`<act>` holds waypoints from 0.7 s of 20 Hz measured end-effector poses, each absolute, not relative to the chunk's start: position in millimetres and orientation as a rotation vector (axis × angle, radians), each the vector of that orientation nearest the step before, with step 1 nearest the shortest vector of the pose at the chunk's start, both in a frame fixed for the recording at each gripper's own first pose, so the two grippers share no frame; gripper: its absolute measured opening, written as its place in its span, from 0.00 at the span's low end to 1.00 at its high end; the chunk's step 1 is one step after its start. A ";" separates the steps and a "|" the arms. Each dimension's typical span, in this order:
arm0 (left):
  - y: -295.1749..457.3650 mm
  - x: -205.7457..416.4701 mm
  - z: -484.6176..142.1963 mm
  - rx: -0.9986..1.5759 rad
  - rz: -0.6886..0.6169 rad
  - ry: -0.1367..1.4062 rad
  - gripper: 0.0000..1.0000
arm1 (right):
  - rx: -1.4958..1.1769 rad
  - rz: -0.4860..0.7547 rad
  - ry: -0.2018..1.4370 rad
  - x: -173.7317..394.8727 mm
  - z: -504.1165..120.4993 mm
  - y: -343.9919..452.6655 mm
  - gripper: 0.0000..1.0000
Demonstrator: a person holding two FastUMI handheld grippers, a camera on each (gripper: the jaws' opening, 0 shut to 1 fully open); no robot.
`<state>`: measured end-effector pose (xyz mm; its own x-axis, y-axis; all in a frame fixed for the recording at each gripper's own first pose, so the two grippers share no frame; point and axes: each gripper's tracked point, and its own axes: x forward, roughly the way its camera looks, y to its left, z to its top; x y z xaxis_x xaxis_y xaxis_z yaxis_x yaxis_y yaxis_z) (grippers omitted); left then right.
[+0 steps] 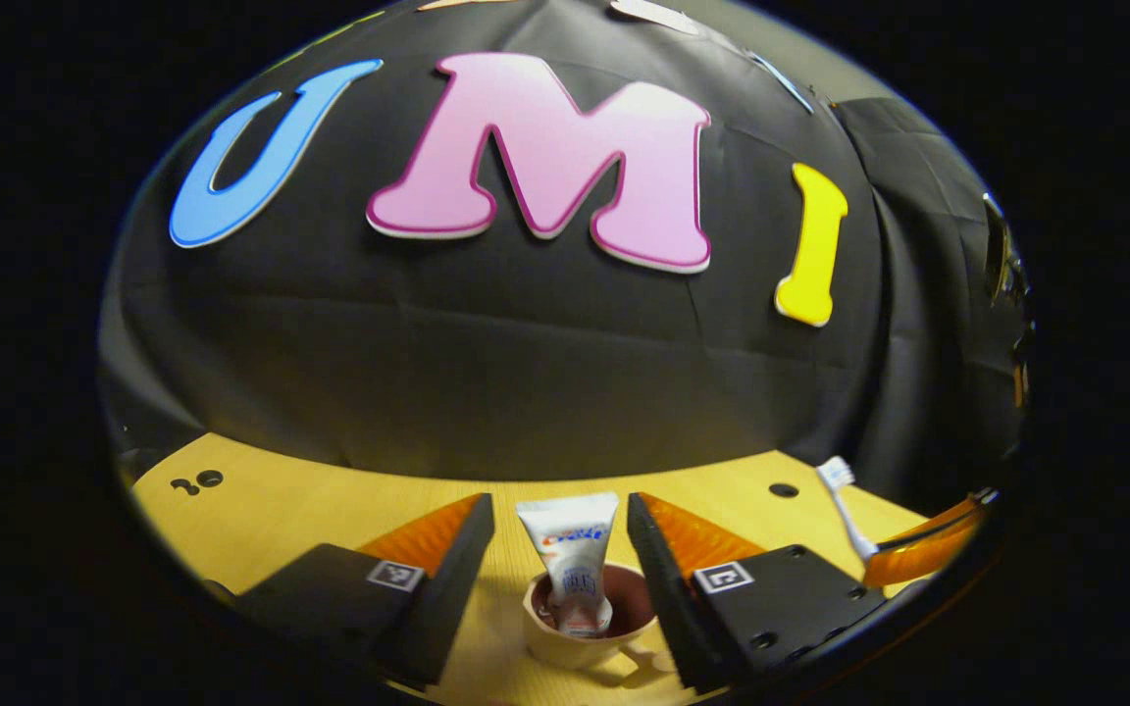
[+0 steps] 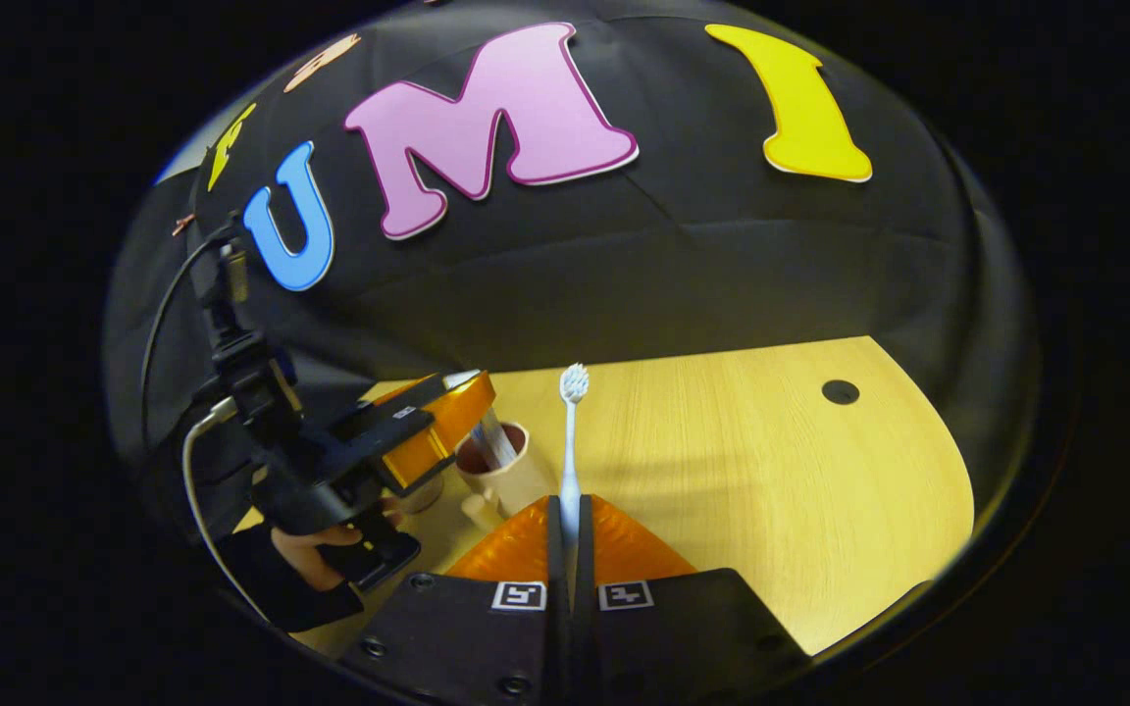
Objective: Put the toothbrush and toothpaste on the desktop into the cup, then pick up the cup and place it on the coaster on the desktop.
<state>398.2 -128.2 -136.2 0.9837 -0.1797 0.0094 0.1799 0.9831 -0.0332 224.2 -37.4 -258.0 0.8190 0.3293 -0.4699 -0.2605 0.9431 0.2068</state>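
Gripping toothbrush in right tool, toothpaste inside cup

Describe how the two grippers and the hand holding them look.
Each gripper has two long flat fingers on black bolted plates, each plate carrying a small square black-and-white marker. The left gripper, seen from the right gripper view, has a black frame with cables running up its back. The hand holding it wears a dark sleeve.

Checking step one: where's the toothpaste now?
Standing in the cup on the desktop: the toothpaste shows in the left gripper view between the open left gripper fingers, untouched.
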 end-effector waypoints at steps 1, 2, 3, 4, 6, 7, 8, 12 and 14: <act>-122.4 386.7 -122.6 -0.050 -0.171 -0.034 0.95 | 0.132 0.321 0.495 232.8 -250.7 -34.1 0.05; -115.9 372.9 -111.9 -0.058 -0.164 -0.061 0.96 | 0.128 0.323 0.460 241.7 -244.0 -30.8 0.00; -108.8 359.5 -104.2 -0.061 -0.159 -0.078 0.95 | 0.130 0.329 0.420 251.1 -235.0 -27.1 0.05; -101.8 347.4 -102.3 -0.064 -0.153 -0.081 0.95 | 0.138 0.333 0.384 259.1 -226.4 -22.9 0.04; -92.8 324.7 -103.5 -0.087 -0.145 -0.071 0.95 | 0.167 0.347 0.311 276.1 -211.3 -12.1 0.04; -88.5 313.7 -105.4 -0.104 -0.141 -0.062 0.95 | 0.181 0.354 0.281 283.3 -206.4 -6.9 0.04; -85.4 303.2 -108.7 -0.119 -0.139 -0.051 0.95 | 0.191 0.365 0.250 290.2 -201.8 -0.6 0.04; -71.2 276.6 -123.9 -0.155 -0.110 -0.016 0.95 | 0.237 0.436 0.135 307.1 -194.4 30.0 0.04; -66.8 270.9 -133.3 -0.170 -0.099 0.002 0.95 | 0.263 0.476 0.102 308.3 -198.3 46.8 0.05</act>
